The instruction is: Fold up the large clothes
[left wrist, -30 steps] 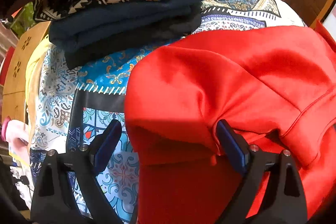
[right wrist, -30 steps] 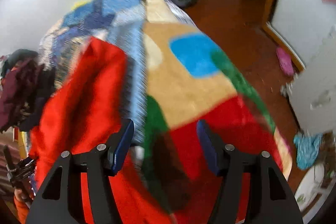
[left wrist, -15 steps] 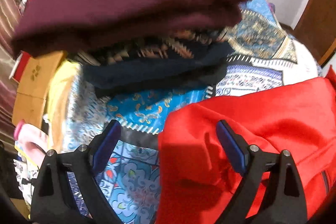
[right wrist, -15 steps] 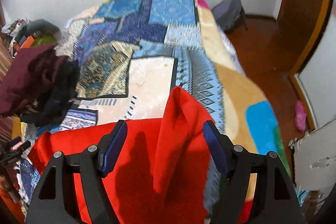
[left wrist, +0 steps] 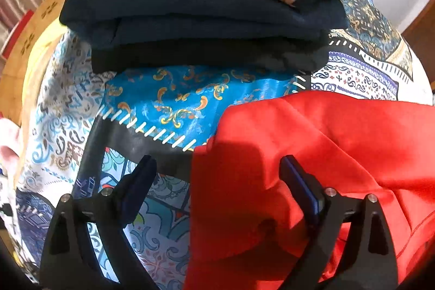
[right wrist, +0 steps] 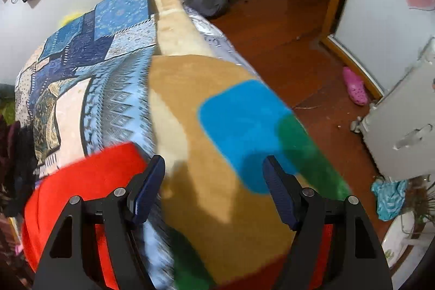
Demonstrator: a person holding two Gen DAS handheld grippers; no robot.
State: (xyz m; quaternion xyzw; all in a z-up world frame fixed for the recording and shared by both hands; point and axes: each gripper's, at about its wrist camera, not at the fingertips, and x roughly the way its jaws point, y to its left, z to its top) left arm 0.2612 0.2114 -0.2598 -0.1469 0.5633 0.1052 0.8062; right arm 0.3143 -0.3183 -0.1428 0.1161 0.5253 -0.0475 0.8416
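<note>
The left tool [left wrist: 217, 173] is released, its right finger over the red garment [left wrist: 312, 154] on the bed [left wrist: 174, 99]; the right tool [right wrist: 213, 173] (released, empty) has the garment at its left. Closing on cover cloth could wreck the fold

The red garment [left wrist: 312, 154] lies crumpled, with loose folds, on the patterned bedspread [left wrist: 176, 99], just below a stack of folded clothes [left wrist: 195, 18].

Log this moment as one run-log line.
left claw: open over red garment edge | right claw: open, nothing between jaws | folded stack: behind | fold: unfinished
</note>
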